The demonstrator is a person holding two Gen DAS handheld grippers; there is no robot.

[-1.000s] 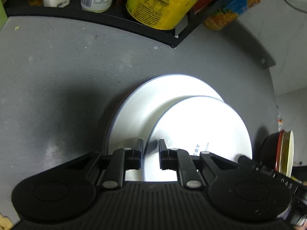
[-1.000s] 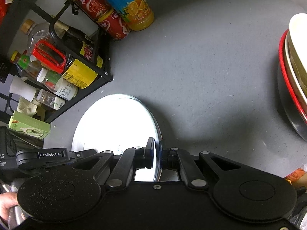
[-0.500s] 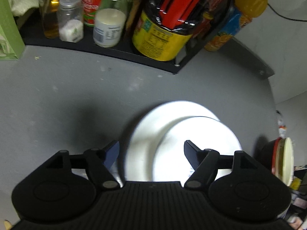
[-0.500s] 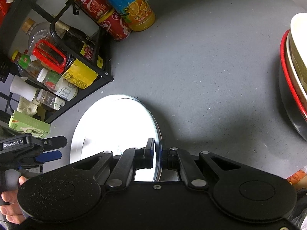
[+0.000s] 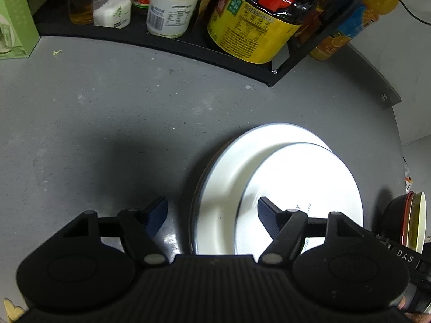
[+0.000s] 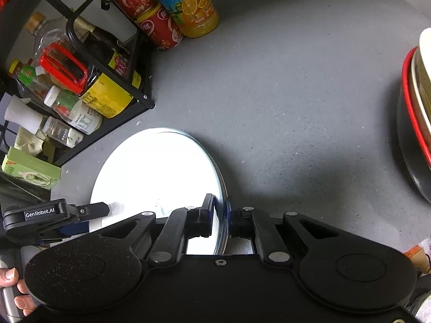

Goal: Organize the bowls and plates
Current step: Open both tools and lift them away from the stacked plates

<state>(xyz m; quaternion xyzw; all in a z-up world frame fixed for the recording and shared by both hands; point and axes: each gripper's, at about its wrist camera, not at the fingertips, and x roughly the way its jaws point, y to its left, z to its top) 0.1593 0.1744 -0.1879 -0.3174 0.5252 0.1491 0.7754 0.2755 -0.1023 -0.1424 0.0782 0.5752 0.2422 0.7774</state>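
The right gripper (image 6: 219, 219) is clamping the rim of the smaller round white plate (image 5: 301, 188), probably steadying it as it settles on the larger white plate (image 5: 229, 188) beneath; its jaws are barely parted, the rim between them. The left gripper (image 5: 212, 215) is standing spread, gripping nothing, apparently done. Both plates are lying on a speckled grey countertop (image 5: 107, 121), near a black wire rack (image 5: 188, 51) of condiment bottles, with stacked bowls (image 6: 417, 113) well apart at right.
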